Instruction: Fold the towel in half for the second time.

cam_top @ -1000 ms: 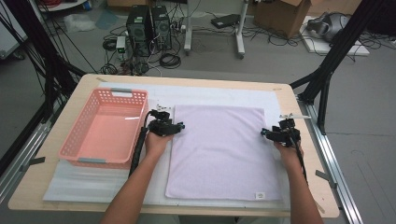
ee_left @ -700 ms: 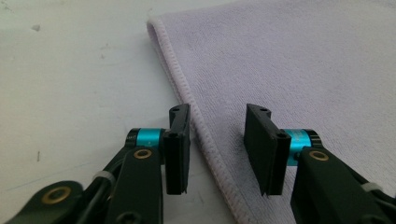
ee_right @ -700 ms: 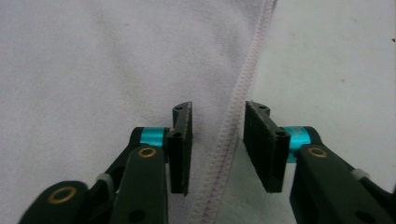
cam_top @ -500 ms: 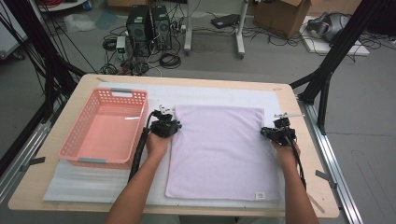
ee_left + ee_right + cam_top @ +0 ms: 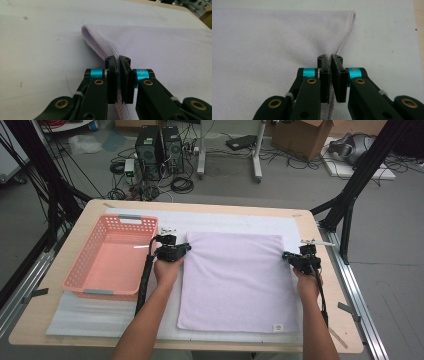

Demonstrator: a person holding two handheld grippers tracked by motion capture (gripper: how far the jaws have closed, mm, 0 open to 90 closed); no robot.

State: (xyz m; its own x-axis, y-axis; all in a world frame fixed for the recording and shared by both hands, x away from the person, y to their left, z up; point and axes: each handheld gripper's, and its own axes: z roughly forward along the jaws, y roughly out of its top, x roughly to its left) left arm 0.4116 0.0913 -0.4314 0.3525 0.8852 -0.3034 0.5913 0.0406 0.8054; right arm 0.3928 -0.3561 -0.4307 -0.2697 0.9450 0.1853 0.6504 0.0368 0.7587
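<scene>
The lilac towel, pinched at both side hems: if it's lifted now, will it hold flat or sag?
The towel will likely sag between the left tongs and right tongs: its hem already puckers where they pinch. It is probably light, being thin and flat. The looped pile seems unlikely to slip.

My left gripper (image 5: 119,75) and right gripper (image 5: 331,75) are black, with teal collars, brass screws and a black cable (image 5: 145,280) trailing toward six o'clock.
</scene>
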